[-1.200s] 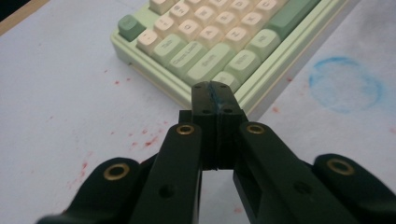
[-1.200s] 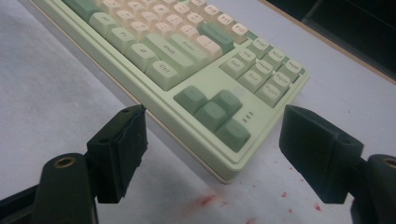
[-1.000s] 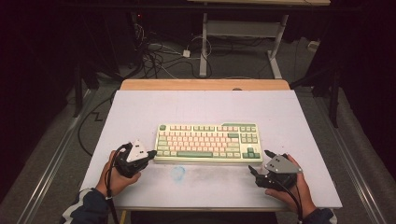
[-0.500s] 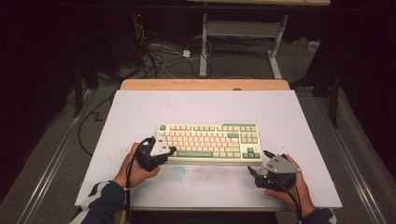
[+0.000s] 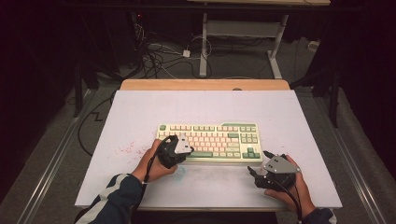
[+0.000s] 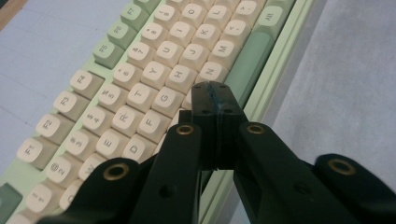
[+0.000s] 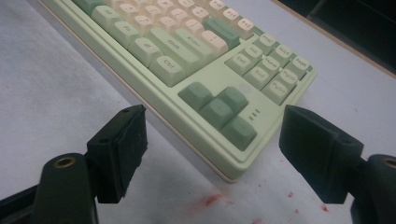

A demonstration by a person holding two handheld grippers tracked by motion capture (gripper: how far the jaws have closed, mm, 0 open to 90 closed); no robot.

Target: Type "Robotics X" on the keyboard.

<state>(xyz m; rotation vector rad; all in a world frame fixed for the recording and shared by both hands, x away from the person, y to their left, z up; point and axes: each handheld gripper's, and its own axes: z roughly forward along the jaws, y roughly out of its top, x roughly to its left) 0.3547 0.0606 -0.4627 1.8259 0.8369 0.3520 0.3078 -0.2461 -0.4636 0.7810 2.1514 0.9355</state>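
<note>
**Left fingers together over the keyboard, right fingers apart at its near right corner**

From the high view I see the keyboard (image 5: 208,143) lying flat near the middle of the white bench (image 5: 280,112), its long side running across the picture. It has a pale green case, cream letter keys and darker green keys at its edges. My left gripper (image 5: 176,150) sits over the keyboard's near left part, held in the left hand (image 5: 156,163), whose dark sleeve with light stripes comes in from the bottom edge. In the left gripper view, the left fingers (image 6: 205,100) are pressed together with nothing between them, and their joined tip stands above the lower letter rows, close to the B and N keys and just beside the long green space bar (image 6: 246,63); I cannot tell whether the tip touches a key.

My right gripper (image 5: 261,163) rests on the bench just off the keyboard's near right corner, held in the right hand (image 5: 289,186). In the right gripper view, the right fingers (image 7: 122,144) stand wide apart and hold nothing; between them I see the corner of the keyboard with its dark green arrow keys (image 7: 218,112), close to the fingers but apart from them. Reddish specks (image 7: 210,199) mark the bench surface in front of that corner, and a similar scatter (image 5: 125,150) lies left of the keyboard in the high view
</note>
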